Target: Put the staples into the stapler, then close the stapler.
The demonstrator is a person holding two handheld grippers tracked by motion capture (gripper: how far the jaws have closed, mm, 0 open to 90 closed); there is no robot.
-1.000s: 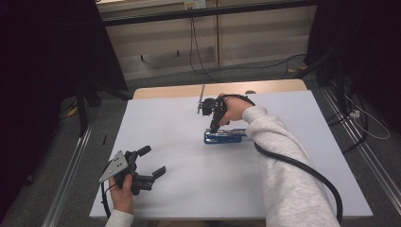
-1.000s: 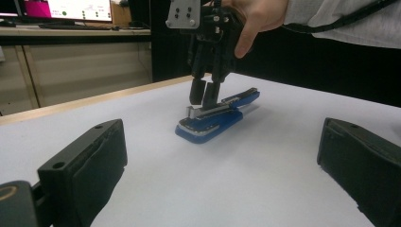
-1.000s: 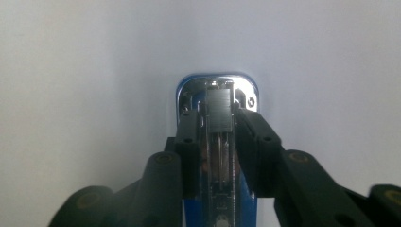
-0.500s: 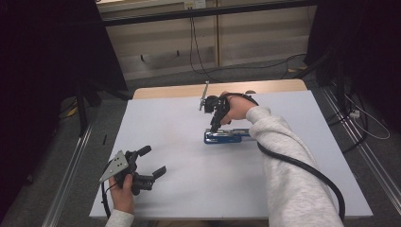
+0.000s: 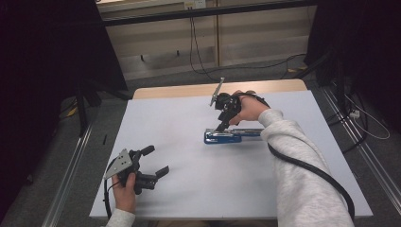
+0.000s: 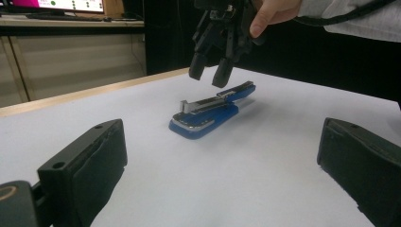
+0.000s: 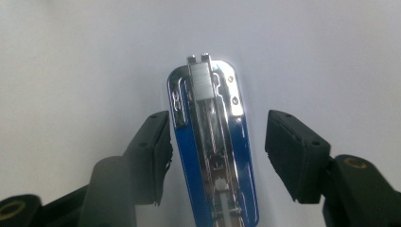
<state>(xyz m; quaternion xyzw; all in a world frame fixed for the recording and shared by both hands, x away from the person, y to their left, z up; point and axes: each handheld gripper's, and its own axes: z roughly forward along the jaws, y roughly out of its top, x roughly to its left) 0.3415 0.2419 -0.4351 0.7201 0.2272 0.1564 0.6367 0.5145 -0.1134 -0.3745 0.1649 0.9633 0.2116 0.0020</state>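
White matte tabletop point(image 5: 189, 189) is carrying the whole scene, with a strip of pale wood showing along its far edge and a dim room with cables on the floor behind it. Nearest the person, the left gripper point(image 5: 153, 161) is sitting low at the near left of the table, its black padded jaws spread wide apart and holding nothing, its camera looking across the bare surface. Farther out, right of centre, a blue plastic stapler with a chrome metal staple channel point(image 5: 231, 135) is lying flat on the white top, its upper arm apparently swung open so the channel is facing up. Directly above it the right gripper point(image 6: 211, 71) is hanging tips-down, jaws parted, one on either side of the blue body and not touching it in the left gripper view.

Judging from this, the step in hand is closing on the stapler. Doing it well means coming straight down with the body centred between the pads, closing on the blue sides and not on the thin chrome rail, and gripping low enough that the stapler is not tipping as it lifts
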